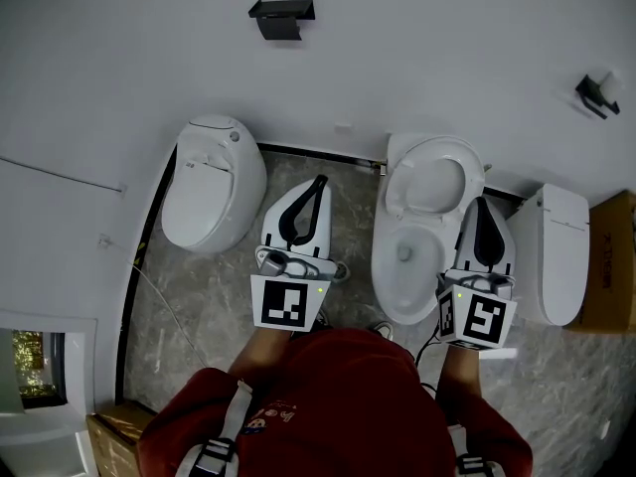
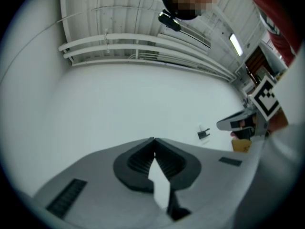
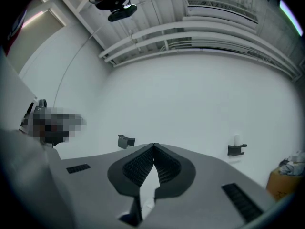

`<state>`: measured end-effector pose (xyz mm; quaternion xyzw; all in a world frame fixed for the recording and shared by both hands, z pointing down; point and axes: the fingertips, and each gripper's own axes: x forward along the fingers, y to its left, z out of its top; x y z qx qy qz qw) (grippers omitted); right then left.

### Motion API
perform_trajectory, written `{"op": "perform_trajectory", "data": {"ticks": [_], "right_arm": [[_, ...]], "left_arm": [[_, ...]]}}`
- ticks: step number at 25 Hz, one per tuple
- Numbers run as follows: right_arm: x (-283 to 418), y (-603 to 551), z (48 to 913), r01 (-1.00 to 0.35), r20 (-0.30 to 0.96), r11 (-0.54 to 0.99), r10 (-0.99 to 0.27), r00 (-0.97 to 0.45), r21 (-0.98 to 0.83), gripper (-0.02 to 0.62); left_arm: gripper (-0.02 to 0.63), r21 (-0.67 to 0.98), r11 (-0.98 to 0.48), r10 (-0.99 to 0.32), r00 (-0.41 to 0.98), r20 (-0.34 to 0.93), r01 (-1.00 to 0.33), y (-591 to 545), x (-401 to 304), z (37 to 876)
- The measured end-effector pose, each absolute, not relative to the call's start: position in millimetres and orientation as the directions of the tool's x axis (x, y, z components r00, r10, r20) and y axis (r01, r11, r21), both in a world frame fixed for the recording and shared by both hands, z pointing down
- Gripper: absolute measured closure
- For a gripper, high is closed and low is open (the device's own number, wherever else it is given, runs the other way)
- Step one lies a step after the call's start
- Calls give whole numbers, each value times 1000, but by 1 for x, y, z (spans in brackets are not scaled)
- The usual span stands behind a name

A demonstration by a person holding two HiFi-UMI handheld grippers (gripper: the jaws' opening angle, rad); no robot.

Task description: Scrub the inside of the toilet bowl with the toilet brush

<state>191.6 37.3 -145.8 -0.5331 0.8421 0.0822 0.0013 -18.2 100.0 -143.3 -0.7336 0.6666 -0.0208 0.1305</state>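
Head view shows a person in a red top (image 1: 328, 405) holding a tool in each hand. The open toilet (image 1: 383, 266) stands at 4 o'clock from the picture's centre, with its lid (image 1: 434, 182) raised at 12 o'clock and its white bowl bare. The left tool (image 1: 319, 180) hangs over the grey floor (image 1: 348, 217) at the toilet's 9 o'clock, between it and a closed toilet (image 1: 212, 182). The right tool (image 1: 479, 202) hangs at the open toilet's 3 o'clock edge, near a third toilet (image 1: 561, 251). A box (image 1: 611, 266) sits further out at 3 o'clock, and a black bracket (image 1: 281, 16) is fixed to the wall (image 1: 447, 48) at 12 o'clock. Each gripper view shows the dark pads meeting at the tips with nothing between them, so both tools are closed and empty, facing the white wall.
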Motion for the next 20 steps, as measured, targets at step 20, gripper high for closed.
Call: {"op": "perform_trajectory", "data": {"ticks": [20], "right_arm": [[186,33,-137,-898,-59,422,-900,-431,128,595]], "left_arm": [[606,-214,-76,-986,105,-131,-974,100,-23,-138]]}}
